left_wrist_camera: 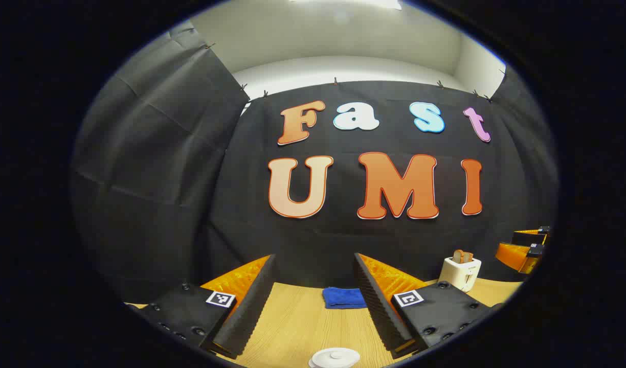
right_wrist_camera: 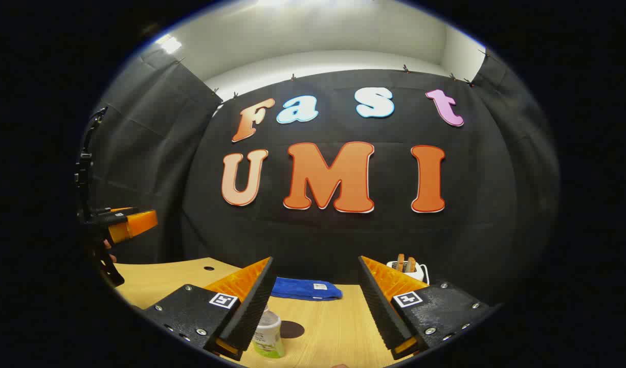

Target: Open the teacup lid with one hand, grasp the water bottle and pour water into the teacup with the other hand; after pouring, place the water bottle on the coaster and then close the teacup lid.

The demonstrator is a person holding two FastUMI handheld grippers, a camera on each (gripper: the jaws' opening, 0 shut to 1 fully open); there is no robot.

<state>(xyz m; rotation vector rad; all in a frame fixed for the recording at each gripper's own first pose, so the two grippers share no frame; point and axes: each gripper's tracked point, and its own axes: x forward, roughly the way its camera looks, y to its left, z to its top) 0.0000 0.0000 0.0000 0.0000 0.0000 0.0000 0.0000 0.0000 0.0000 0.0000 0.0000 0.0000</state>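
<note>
Left gripper (left_wrist_camera: 313, 306) is spread wide, nothing between its fingers, held above the wooden desk (left_wrist_camera: 303, 327). The white teacup lid (left_wrist_camera: 336, 358) sits right at the bottom edge of the left gripper view, below the gap between the fingers – cup body under it is cut off. A folded blue cloth (left_wrist_camera: 343, 297) lies near the desk's far edge against the booth wall, plain desk between it and the lid. A white toaster (left_wrist_camera: 460, 272) with bread in it stands toward the far right of the desk; past it the right gripper's orange fingers show at the view's rim.

Right gripper (right_wrist_camera: 315, 306) is also wide apart and holds nothing. The water bottle (right_wrist_camera: 268, 335) stands upright on the desk just beside its left-hand finger, partly hidden by it – touching or not, cannot tell. The dark round coaster (right_wrist_camera: 291, 329) lies flat right next to the bottle, on its right side, bare. Open wood runs on between the fingers up to the cloth at the far edge.
</note>
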